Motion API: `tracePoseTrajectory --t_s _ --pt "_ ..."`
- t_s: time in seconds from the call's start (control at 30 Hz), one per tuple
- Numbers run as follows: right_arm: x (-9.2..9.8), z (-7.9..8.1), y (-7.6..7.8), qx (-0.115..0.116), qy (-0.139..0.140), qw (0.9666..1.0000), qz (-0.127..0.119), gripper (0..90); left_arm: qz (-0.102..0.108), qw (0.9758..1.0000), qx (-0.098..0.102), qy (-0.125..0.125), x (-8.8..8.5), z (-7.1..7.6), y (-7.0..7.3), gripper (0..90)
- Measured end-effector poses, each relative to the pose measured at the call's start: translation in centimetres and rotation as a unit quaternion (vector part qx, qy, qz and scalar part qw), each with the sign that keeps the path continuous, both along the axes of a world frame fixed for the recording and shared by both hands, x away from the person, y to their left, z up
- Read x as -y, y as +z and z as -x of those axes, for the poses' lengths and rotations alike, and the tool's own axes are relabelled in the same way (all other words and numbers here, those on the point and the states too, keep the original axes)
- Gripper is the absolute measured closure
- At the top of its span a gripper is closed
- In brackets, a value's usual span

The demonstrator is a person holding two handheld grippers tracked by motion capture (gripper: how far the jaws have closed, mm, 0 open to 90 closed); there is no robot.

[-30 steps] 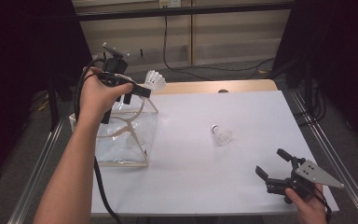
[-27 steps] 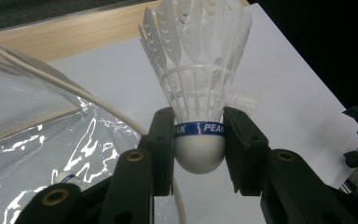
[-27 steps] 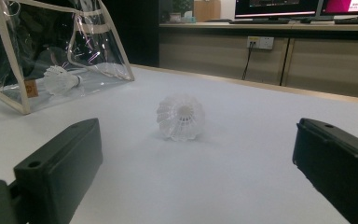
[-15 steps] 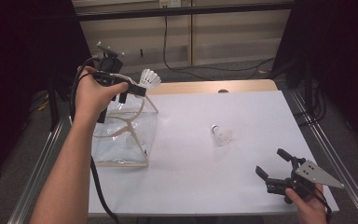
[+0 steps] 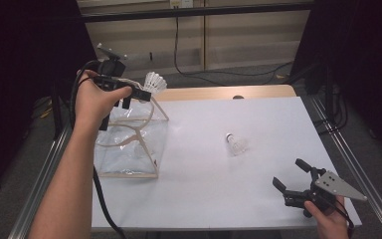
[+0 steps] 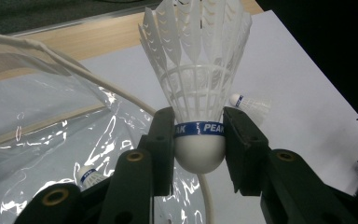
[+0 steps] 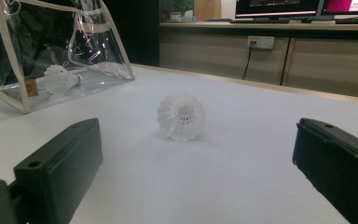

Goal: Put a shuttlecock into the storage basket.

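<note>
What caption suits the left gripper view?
Left gripper clamps a white shuttlecock over a clear bag.

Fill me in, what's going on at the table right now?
The left gripper is clamped on a white shuttlecock by its cork base, held over the clear bag at the table's left. One shuttlecock in the bag already lies inside. Another, the loose shuttlecock, lies on the white table. The right gripper is open near the front right, holding nothing.
</note>
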State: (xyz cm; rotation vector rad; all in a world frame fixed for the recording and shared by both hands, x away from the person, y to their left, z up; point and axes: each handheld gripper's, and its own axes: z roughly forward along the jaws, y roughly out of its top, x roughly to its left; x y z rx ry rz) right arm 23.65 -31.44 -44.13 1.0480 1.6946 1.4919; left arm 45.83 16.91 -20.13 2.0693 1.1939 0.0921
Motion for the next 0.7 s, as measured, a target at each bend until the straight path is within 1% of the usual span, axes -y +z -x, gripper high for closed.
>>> tracePoseTrajectory --t_s 0.1,0.23,0.53,0.67,0.7 --pt "0.0 0.0 0.0 0.000 0.000 1.0000 0.000 1.1 -0.002 1.0000 0.000 0.003 -0.1 0.0 0.0 65.6" --pt "0.0 0.0 0.0 0.000 0.000 1.0000 0.000 1.1 0.001 1.0000 0.003 0.006 -0.4 0.0 0.1 65.5" --pt "0.0 0.0 0.0 0.001 0.000 1.0000 -0.001 1.1 -0.003 0.9999 0.005 0.012 -1.0 0.0 0.2 65.6" --pt "0.0 0.0 0.0 0.001 -0.001 1.0000 -0.001 1.1 -0.005 0.9998 0.005 0.020 -1.3 0.0 0.0 65.6" --pt "0.0 0.0 0.0 0.000 -0.001 1.0000 -0.001 1.1 -0.007 0.9998 0.004 0.017 -1.5 0.0 0.0 65.5"
